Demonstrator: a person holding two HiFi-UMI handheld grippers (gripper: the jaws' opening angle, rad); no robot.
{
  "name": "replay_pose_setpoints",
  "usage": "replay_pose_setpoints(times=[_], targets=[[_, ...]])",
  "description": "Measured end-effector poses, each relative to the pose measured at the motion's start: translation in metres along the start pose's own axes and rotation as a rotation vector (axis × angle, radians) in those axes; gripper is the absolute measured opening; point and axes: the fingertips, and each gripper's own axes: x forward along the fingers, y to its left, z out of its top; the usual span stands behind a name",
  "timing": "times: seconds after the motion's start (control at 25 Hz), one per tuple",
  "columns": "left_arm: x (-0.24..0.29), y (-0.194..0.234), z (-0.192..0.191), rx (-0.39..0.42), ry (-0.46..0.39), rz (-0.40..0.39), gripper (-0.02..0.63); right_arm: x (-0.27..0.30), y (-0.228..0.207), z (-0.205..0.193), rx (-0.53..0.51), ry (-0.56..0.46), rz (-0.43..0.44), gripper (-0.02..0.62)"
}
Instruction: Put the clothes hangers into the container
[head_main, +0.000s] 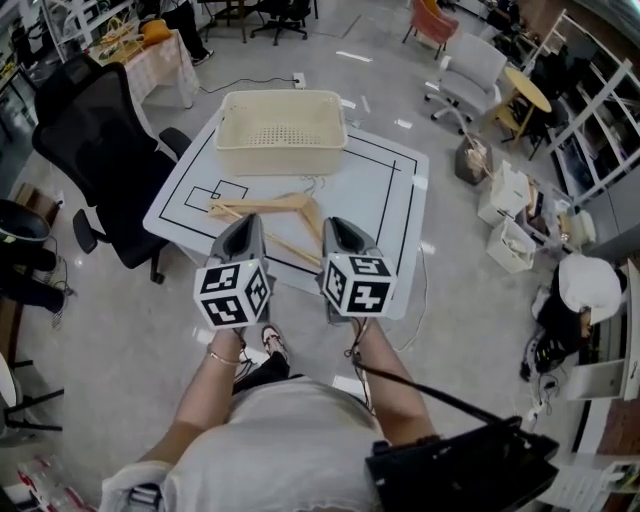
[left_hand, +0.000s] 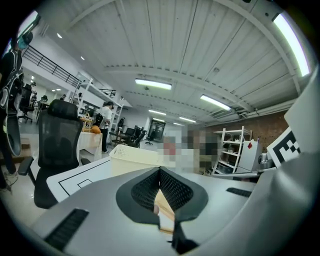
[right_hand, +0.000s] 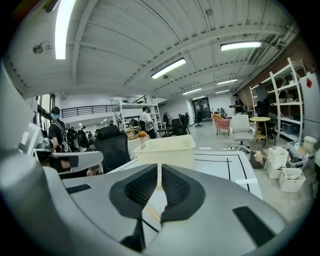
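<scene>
Wooden clothes hangers (head_main: 265, 208) lie in a loose pile on the white table (head_main: 390, 200), in front of a cream perforated basket (head_main: 282, 130) at its far side. My left gripper (head_main: 248, 222) hovers over the table's near edge just short of the hangers, its tips meeting and nothing held. My right gripper (head_main: 335, 225) is beside it at the same depth, also shut and empty. In the left gripper view the basket (left_hand: 132, 155) stands ahead beyond the jaws (left_hand: 160, 170), and a hanger piece (left_hand: 164, 207) shows beneath them. The right gripper view has the basket (right_hand: 167, 150) straight ahead of the gripper (right_hand: 159, 166).
A black office chair (head_main: 100, 150) stands at the table's left side. White bins (head_main: 510, 245) and a person (head_main: 585, 290) are on the floor to the right. A grey chair (head_main: 470, 65) and a round table stand beyond. Black tape lines mark the tabletop.
</scene>
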Motion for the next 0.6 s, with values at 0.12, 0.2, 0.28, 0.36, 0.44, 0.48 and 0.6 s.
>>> replay_pose_setpoints(times=[0.12, 0.2, 0.28, 0.36, 0.44, 0.48, 0.6], targets=[[0.032, 0.015, 0.01, 0.003, 0.014, -0.019, 0.009, 0.033, 0.0, 0.013, 0.003, 0.006, -0.01, 0.018], [0.051, 0.023, 0.016, 0.007, 0.024, -0.03, 0.009, 0.054, -0.002, 0.019, 0.009, 0.012, -0.016, 0.018], [0.071, 0.032, 0.02, 0.011, 0.034, -0.039, 0.01, 0.074, -0.005, 0.023, 0.016, 0.019, -0.024, 0.019], [0.091, 0.043, 0.023, 0.014, 0.042, -0.048, 0.01, 0.095, -0.009, 0.027, 0.024, 0.026, -0.037, 0.018], [0.109, 0.053, 0.027, 0.015, 0.049, -0.056, 0.009, 0.114, -0.013, 0.03, 0.036, 0.042, -0.058, 0.018], [0.118, 0.058, 0.029, 0.014, 0.053, -0.06, 0.009, 0.123, -0.014, 0.031, 0.04, 0.054, -0.071, 0.018], [0.14, 0.069, 0.033, 0.01, 0.066, -0.071, 0.009, 0.144, -0.02, 0.033, 0.044, 0.077, -0.1, 0.017]])
